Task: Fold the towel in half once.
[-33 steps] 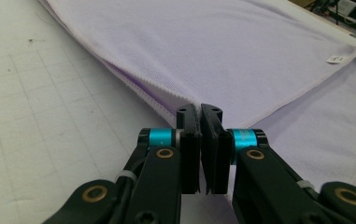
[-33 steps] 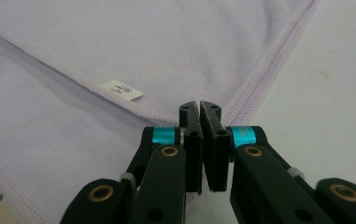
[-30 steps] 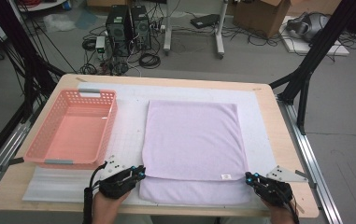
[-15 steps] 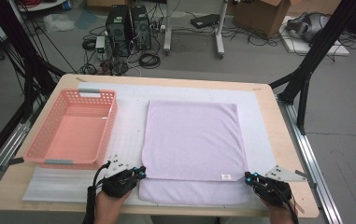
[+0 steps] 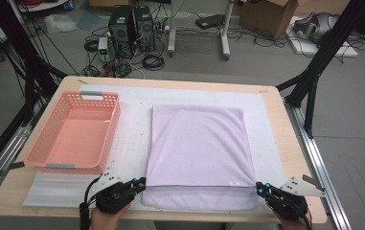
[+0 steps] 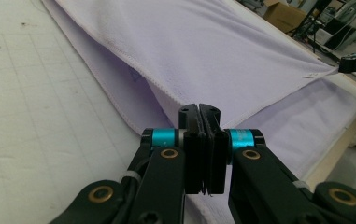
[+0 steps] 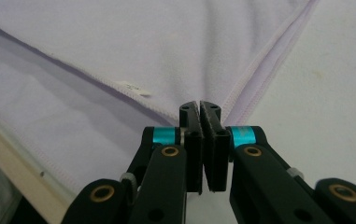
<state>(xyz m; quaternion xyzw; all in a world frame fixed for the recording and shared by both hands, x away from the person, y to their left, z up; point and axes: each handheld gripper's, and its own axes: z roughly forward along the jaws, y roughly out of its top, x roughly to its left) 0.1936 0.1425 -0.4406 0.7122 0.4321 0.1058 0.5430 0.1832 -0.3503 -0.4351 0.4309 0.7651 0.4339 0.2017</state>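
Both tongs pressed together at the near corners of a folded lilac towel.

The towel (image 5: 197, 148) lies flat in the middle of the desk (image 5: 285, 120), its upper layer stopping short of the near edge. The left tongs (image 5: 141, 183), whose jaws have just closed, and the right tongs (image 5: 260, 188) sit at that layer's corners; whether cloth is pinched I cannot tell. A pink basket (image 5: 74, 132) stands well to the left.

Even, diffuse overhead light; no glare. High view soft and low in detail, wide-angle bend at its edges. Pale lilac folded towel (image 5: 197, 148) casts a thin shadow under its upper layer. Both gripper views: near black jaws sharp, far background blurred.
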